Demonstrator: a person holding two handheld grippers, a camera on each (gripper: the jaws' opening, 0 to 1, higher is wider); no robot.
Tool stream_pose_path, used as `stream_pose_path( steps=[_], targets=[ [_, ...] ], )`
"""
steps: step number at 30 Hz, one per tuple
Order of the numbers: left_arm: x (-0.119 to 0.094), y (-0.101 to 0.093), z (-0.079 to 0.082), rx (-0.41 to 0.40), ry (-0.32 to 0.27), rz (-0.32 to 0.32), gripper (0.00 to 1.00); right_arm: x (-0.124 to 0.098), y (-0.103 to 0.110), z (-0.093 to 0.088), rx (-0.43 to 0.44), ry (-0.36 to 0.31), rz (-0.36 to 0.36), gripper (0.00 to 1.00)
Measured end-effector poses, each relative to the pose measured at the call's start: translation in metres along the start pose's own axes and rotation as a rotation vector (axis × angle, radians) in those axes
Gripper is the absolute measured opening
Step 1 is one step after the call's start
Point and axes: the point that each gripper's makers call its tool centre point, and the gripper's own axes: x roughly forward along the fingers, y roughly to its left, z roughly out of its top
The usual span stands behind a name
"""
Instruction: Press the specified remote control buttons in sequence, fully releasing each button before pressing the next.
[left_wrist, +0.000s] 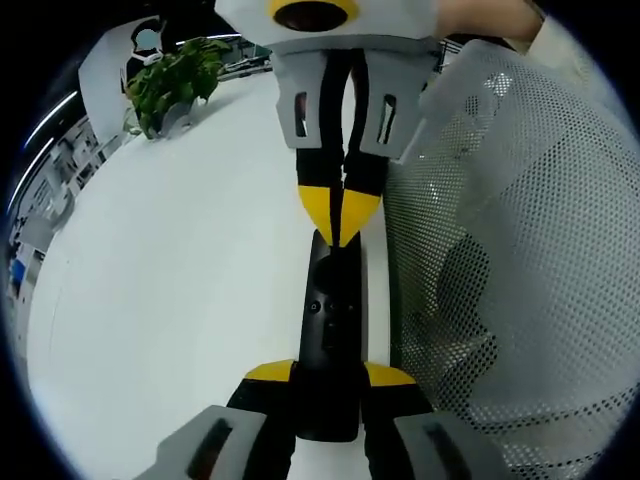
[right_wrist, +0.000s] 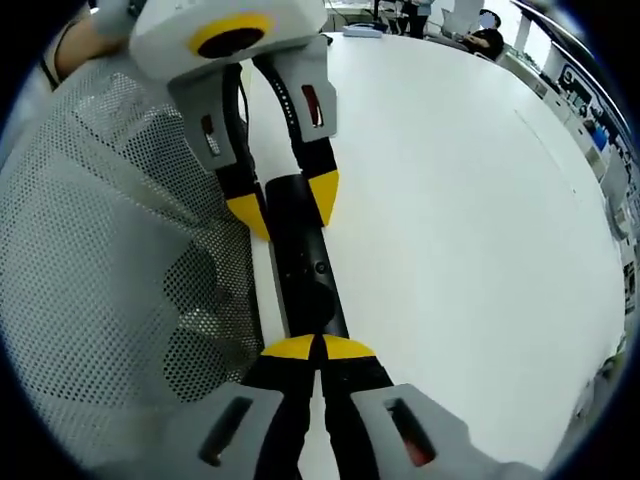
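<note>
The black remote (left_wrist: 331, 330) lies lengthwise at the white table's (left_wrist: 170, 300) edge, beside a mesh-clad person (left_wrist: 510, 250); the left gripper (left_wrist: 330, 377) clamps its near end; the right gripper (right_wrist: 318, 347), jaws together, tips on the remote's end; no lettering readable; a plant (left_wrist: 172, 82) stands far off.

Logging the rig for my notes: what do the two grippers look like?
Both match: left gripper and right gripper have black jaws with yellow tips, on pale grey bodies with small red-marked slots. Each carries a grey box ringed in yellow.
</note>
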Motion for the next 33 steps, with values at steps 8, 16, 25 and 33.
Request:
stream_pose_path(
  steps=[8,16,25,33],
  targets=[
    [0.0,0.0,0.0,-0.003,-0.002,-0.001,0.24,0.0,-0.001,0.012,-0.023,-0.033,-0.023,0.0],
    [0.0,0.0,0.0,-0.006,-0.006,-0.003,0.24,0.004,0.004,0.011,-0.066,0.006,-0.016,0.0],
    [0.0,0.0,0.0,-0.007,-0.009,-0.005,0.24,0.005,0.001,0.011,-0.022,0.025,-0.008,0.0],
    [0.0,0.0,0.0,-0.004,-0.009,-0.009,0.24,0.006,0.001,0.011,0.063,0.008,0.013,0.0]
  ],
)
